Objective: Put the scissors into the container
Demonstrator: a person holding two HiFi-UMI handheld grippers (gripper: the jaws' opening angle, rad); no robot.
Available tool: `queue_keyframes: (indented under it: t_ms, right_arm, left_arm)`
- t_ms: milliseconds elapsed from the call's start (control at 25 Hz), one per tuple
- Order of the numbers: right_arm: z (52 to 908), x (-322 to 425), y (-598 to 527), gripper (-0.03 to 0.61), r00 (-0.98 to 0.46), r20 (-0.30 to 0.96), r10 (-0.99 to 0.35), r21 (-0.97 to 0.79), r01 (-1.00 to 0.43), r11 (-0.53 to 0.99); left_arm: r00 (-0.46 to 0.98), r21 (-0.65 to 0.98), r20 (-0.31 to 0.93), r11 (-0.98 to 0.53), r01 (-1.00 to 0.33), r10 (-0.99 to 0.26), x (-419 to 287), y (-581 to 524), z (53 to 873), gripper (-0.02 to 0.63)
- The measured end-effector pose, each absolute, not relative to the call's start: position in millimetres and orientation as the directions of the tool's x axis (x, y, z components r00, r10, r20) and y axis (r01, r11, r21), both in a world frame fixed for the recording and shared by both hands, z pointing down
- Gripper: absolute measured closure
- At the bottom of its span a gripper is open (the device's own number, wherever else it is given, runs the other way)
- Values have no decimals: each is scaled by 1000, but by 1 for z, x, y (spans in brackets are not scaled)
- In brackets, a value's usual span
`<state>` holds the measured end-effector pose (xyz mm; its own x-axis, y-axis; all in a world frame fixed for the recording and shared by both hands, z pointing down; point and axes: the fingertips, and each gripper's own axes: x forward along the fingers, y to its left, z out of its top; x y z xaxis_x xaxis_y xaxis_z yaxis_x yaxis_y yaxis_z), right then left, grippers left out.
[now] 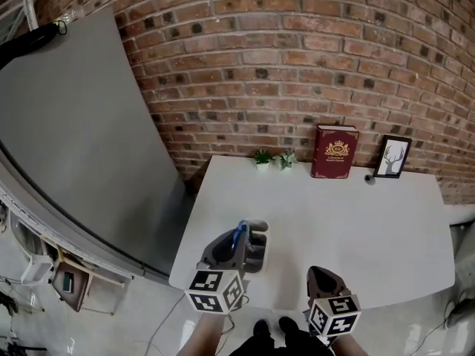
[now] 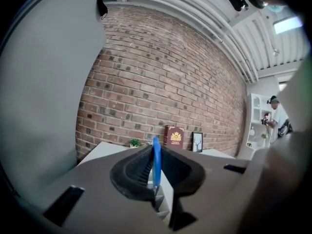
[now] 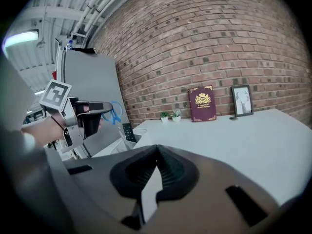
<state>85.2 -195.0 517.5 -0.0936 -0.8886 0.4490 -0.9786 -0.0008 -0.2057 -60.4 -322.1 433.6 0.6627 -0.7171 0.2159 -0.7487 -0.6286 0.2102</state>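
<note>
Left gripper view — left gripper [image 2: 154,154] pinches scissors [image 2: 156,167] by blue handle over table [image 2: 100,151] edge; likely light, stiff, slick — handle suits. Right gripper [image 3: 156,151] jaws together, empty.

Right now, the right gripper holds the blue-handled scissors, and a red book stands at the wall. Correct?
Wrong gripper: the left gripper holds the blue-handled scissors, as the left gripper view shows. The red book does stand at the wall.

Blue-handled scissors [image 3: 115,112] sit edge-on, pinched in the left hand-held gripper [image 3: 100,112], above a light grey open container [image 3: 130,138] at the desk's [image 1: 334,221] near-left corner.
</note>
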Motion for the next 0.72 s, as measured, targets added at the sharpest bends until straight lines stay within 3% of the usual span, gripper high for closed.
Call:
queue_keyframes:
  t_ms: [720]
  right_arm:
    - [532,100,-162,578,3,509,-861,-217,-967,-131]
  left_arm:
    - [697,184,330,-680,-709,-637,-37,-313,489,571]
